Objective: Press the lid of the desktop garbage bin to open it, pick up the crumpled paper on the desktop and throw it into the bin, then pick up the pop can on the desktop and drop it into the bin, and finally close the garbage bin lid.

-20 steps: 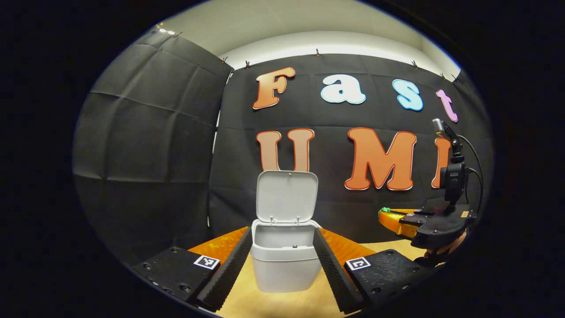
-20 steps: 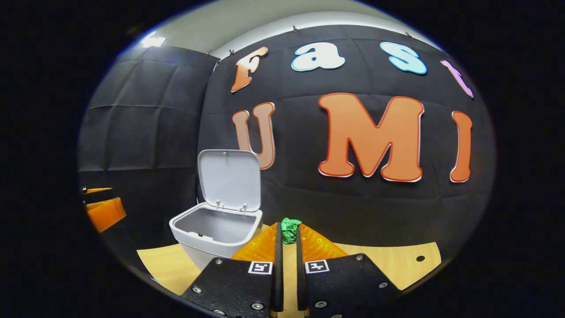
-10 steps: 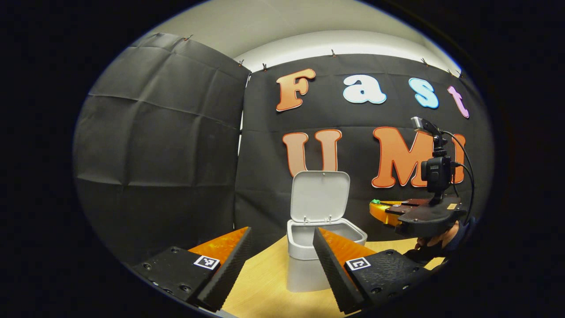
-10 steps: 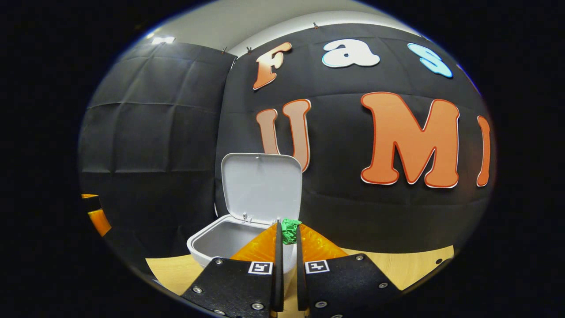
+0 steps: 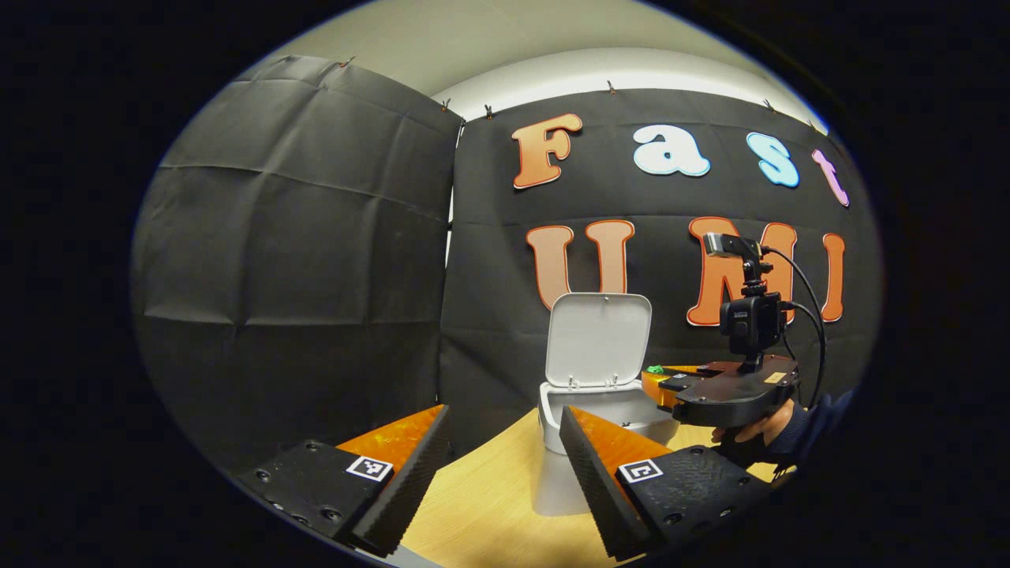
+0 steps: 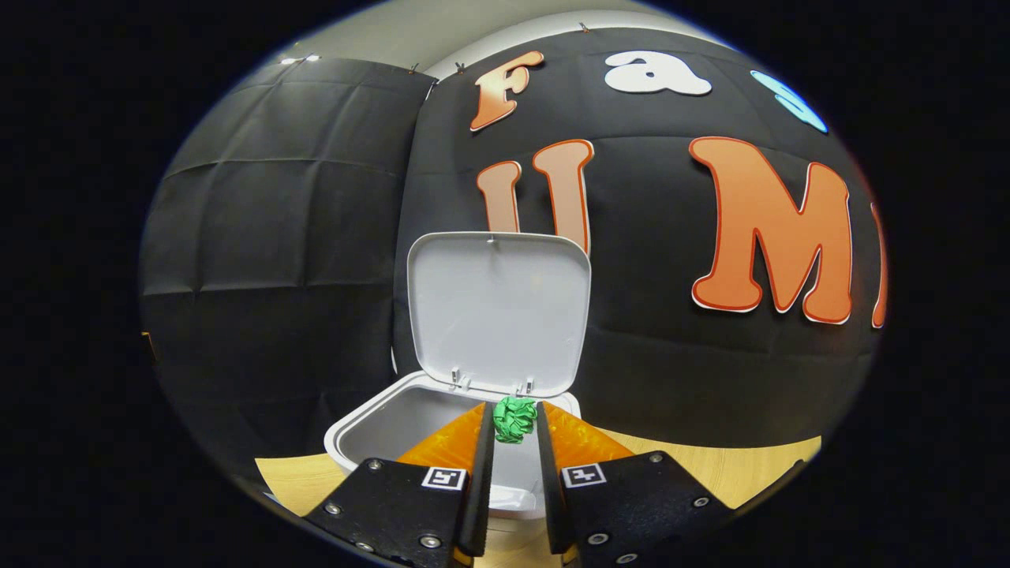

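The white garbage bin (image 5: pixel 554 483) stands on the wooden table with its lid (image 5: pixel 598 339) swung upright. In the right gripper view the open bin (image 6: pixel 359 426) lies just below my fingers, its lid (image 6: pixel 499 312) straight ahead. My right gripper (image 6: pixel 514 409) is shut on the green crumpled paper (image 6: pixel 514 420), held at its fingertips over the bin's mouth. The left gripper view shows that right gripper (image 5: pixel 661 374) level above the bin's right side, the paper (image 5: pixel 654 368) a green speck at its tip. My left gripper (image 5: pixel 503 414) is open and holds nothing, nearer than the bin and to its left.
The wooden table (image 5: pixel 473 521) runs up to the black cloth wall behind the bin. A hand (image 5: pixel 759 430) in a dark sleeve holds the right gripper at the right of the left gripper view. A strip of table (image 6: pixel 296 481) shows left of the bin.
My right gripper carried the paper leftward to above the bin's mouth, and the gap between its fingers looks a little wider. My left gripper drew back and turned left, staying open.
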The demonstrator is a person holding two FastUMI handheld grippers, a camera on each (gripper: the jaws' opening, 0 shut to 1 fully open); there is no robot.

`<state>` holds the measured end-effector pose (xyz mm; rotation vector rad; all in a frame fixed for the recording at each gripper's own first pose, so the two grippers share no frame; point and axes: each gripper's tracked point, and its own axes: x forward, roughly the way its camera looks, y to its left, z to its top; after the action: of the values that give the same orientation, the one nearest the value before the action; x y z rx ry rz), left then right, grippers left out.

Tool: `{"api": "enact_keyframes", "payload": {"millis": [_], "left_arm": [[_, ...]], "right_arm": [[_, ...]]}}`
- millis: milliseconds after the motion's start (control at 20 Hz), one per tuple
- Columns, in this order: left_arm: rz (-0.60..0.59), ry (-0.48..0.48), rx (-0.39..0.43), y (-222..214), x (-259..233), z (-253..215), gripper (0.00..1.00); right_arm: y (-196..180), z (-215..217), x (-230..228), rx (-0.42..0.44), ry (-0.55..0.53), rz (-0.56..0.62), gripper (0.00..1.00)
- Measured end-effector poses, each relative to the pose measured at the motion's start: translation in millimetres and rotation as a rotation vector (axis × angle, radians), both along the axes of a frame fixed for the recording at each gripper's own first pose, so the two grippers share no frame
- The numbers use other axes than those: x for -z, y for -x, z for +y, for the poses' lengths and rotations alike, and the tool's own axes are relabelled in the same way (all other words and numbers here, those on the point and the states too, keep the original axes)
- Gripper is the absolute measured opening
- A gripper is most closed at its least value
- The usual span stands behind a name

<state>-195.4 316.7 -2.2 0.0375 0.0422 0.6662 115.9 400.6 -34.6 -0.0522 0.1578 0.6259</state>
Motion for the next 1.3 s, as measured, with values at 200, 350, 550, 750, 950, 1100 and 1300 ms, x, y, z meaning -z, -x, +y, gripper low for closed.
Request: {"api": "enact_keyframes", "payload": {"millis": [200,350,550,750,950,1100,1300], "left_arm": [[0.003,0.014,0.033,-12,5,-12,0.89],[0.012,0.022,0.062,-19,10,-23,0.88],[0.015,0.039,0.11,-39,17,-42,0.88],[0.004,0.005,0.211,-68,24,-79,0.88],[0.016,0.023,0.351,-105,45,-133,0.89],[0.017,0.031,0.402,-122,52,-157,0.91],[0.063,0.044,0.511,-154,84,-205,0.93]], "right_arm": [[-4,0,5,-0.017,-0.016,0.031,0.45],[4,-11,-2,-0.041,-0.03,-0.006,0.7],[6,-51,-14,0.003,-0.042,-0.073,0.83],[3,-113,-14,0.102,-0.048,-0.074,0.98],[4,-186,-22,0.219,-0.05,-0.113,0.9],[10,-230,-24,0.282,-0.037,-0.126,0.9],[23,-293,-22,0.38,-0.02,-0.115,0.91]]}}
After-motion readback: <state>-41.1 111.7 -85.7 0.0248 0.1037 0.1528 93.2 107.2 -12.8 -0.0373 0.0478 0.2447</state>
